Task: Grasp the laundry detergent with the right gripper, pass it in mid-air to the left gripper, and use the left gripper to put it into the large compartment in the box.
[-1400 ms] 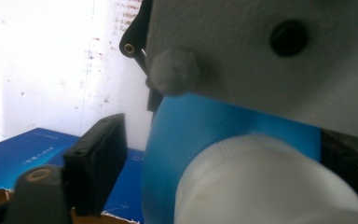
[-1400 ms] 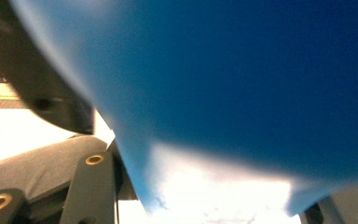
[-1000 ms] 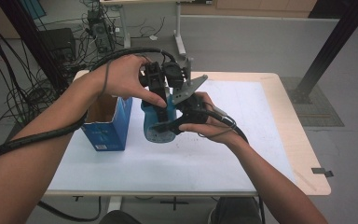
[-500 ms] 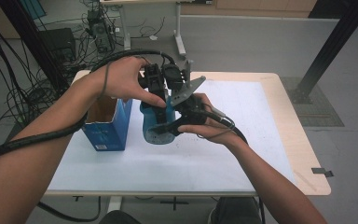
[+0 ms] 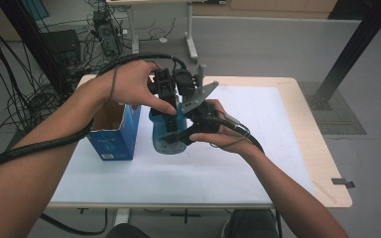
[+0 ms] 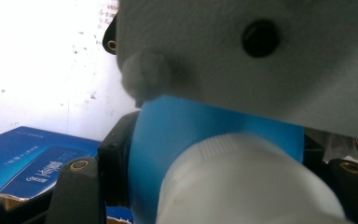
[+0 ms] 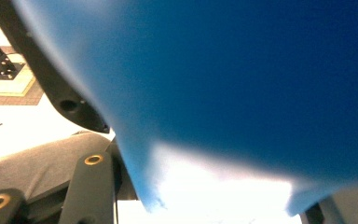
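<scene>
On table (image 5: 258, 163) | both grippers' fingers clamped on soft blue pouch (image 5: 167, 130) | white ribbed cap (image 6: 242, 177) | cardboard box (image 5: 113, 136) beside

- Counter (image 5: 297, 148): pale wood top, rounded corners, mostly covered by a white sheet (image 5: 258, 119).
- Floor (image 5: 278, 44): grey and smooth, evenly lit.
- Upper left of frame: black cables (image 5: 25, 94) tangled beside dark equipment (image 5: 62, 44).
- Top centre: second desk on a white metal leg (image 5: 191, 34).
- Upper right: black strut (image 5: 357, 44) slanting down to a floor plate (image 5: 327, 101).
</scene>
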